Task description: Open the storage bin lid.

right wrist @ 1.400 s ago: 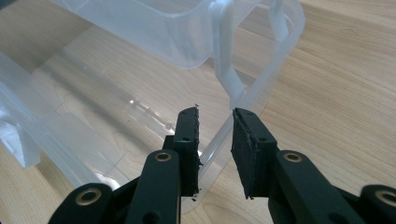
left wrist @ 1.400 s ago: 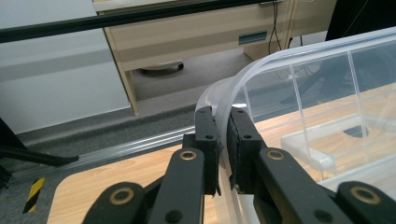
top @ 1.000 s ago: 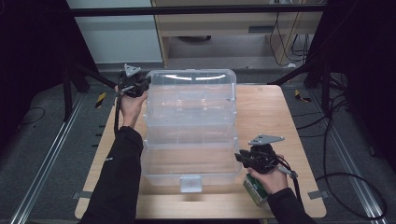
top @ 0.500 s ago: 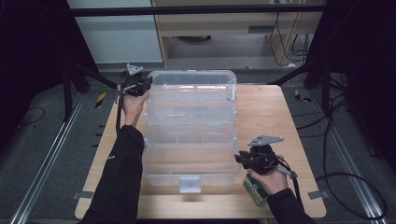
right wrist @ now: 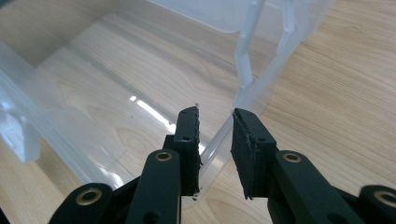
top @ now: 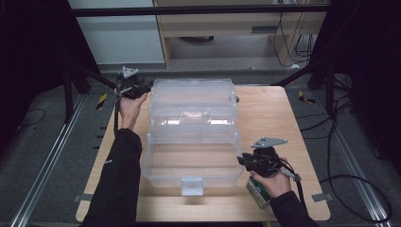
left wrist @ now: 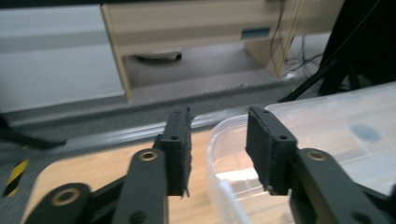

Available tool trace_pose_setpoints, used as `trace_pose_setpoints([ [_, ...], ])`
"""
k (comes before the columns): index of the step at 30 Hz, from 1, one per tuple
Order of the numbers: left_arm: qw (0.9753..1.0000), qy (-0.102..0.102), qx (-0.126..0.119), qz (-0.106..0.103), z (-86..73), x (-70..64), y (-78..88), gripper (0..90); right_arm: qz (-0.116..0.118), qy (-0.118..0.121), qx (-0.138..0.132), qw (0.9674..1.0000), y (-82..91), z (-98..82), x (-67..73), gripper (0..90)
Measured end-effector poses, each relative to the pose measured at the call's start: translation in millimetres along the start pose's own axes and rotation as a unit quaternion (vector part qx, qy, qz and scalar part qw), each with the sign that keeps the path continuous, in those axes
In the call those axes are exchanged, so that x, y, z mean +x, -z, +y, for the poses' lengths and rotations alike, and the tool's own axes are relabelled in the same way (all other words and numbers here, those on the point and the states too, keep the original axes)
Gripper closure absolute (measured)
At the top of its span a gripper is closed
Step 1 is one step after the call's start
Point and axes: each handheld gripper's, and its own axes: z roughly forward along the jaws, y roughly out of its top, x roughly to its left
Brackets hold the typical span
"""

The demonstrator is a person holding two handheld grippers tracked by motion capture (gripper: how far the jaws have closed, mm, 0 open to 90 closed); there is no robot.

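The clear box [top: 191, 130] lies lengthwise, away from the person. Left tongs [left wrist: 219, 140], just opened, straddle its far corner; right tongs [right wrist: 215, 151] straddle its near wall, pads not pressing.

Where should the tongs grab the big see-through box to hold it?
Probably by the thin top rim of the clear box, coming from outside at a side wall. The walls are wide and smooth, but the rim is narrow enough to fit between the jaws, the way the right tongs already straddle the near right edge.
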Motion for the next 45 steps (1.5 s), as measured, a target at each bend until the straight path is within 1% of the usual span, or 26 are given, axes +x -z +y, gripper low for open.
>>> trace_pose_setpoints([
  [2,0.9999,0.014,-0.006,-0.004,-6.3,6.7,9.6,55.0,-0.001,0.001,0.001,1.0,-0.1,0.2,0.2,72.1],
  [4,0.9998,0.017,-0.003,-0.004,-10.6,11.5,17.3,53.5,-0.001,0.001,0.001,1.0,-0.1,0.2,0.2,72.1],
  [5,0.9998,0.019,-0.006,-0.004,-13.0,14.3,22.8,53.0,-0.002,0.0,0.002,1.0,0.0,0.3,0.4,72.1],
  [6,0.9997,0.023,-0.009,-0.007,-15.6,17.6,29.6,52.8,-0.002,0.001,0.003,1.0,0.0,0.5,0.6,72.1],
  [7,0.9996,0.025,-0.006,-0.011,-16.3,19.5,33.7,51.4,-0.002,0.001,0.003,1.0,0.0,0.5,0.6,72.1],
  [9,0.9996,0.022,-0.01,-0.014,-20.1,22.9,45.1,50.1,-0.002,0.0,0.004,1.0,0.0,0.6,0.7,72.1],
  [12,0.9992,0.023,-0.011,-0.03,-25.3,26.6,60.6,46.7,-0.002,0.0,0.005,1.0,0.0,0.8,0.8,72.0],
  [13,0.999,0.024,-0.015,-0.035,-27.3,27.4,65.7,46.4,-0.002,0.0,0.004,1.0,0.0,0.8,0.8,72.0],
  [15,0.9985,0.027,-0.016,-0.045,-31.4,28.3,76.6,45.0,-0.002,0.0,0.004,1.0,0.0,0.8,0.8,72.0],
  [17,0.9984,0.022,-0.012,-0.051,-34.3,27.5,84.5,43.1,-0.002,0.002,0.004,1.0,-0.1,0.9,0.4,72.0],
  [19,0.998,0.012,-0.008,-0.062,-38.5,24.2,94.2,42.3,-0.001,0.002,0.005,1.0,-0.1,1.1,0.3,71.9],
  [22,0.9977,-0.008,0.001,-0.067,-42.7,18.1,105.9,42.0,-0.001,0.002,0.005,1.0,-0.1,1.2,0.1,71.8],
  [23,0.9974,-0.015,-0.001,-0.07,-44.6,14.3,112.0,42.0,-0.001,0.003,0.005,1.0,-0.3,1.4,-0.1,71.8],
  [26,0.9954,-0.027,0.002,-0.092,-53.4,4.6,124.7,43.2,-0.002,0.004,0.006,1.0,-0.4,1.6,0.4,71.8],
  [29,0.9943,-0.032,0.006,-0.102,-62.7,-2.6,132.7,43.9,-0.002,0.005,0.007,1.0,-0.5,2.1,0.2,71.8],
  [31,0.9933,-0.044,0.011,-0.106,-70.1,-8.5,138.3,44.2,-0.003,0.005,0.007,1.0,-0.4,2.0,0.3,71.8],
  [33,0.9923,-0.045,0.017,-0.114,-76.2,-13.2,142.3,44.5,-0.003,0.005,0.007,1.0,-0.4,2.1,0.5,71.8],
  [35,0.9913,-0.053,0.025,-0.118,-83.2,-18.0,146.8,44.5,-0.003,0.005,0.007,1.0,-0.5,2.1,0.3,71.8],
  [37,0.9905,-0.048,0.033,-0.125,-90.1,-21.5,150.5,44.2,-0.003,0.005,0.007,1.0,-0.5,2.2,0.4,71.8],
  [38,0.9903,-0.047,0.039,-0.125,-94.3,-23.3,153.2,44.2,-0.003,0.005,0.007,1.0,-0.5,2.2,0.4,71.8],
  [40,0.9892,-0.057,0.05,-0.125,-100.0,-26.4,157.6,44.2,-0.003,0.005,0.007,1.0,-0.5,2.2,0.4,71.8],
  [43,0.9867,-0.064,0.063,-0.135,-111.2,-31.5,166.4,45.1,-0.003,0.005,0.007,1.0,-0.5,2.3,0.4,71.8],
  [44,0.9859,-0.065,0.064,-0.14,-114.9,-32.9,168.9,45.6,-0.003,0.004,0.007,1.0,-0.5,2.2,0.5,71.8],
  [45,0.985,-0.061,0.066,-0.147,-119.2,-34.6,171.0,46.3,-0.003,0.004,0.007,1.0,-0.5,2.3,0.5,71.8],
])
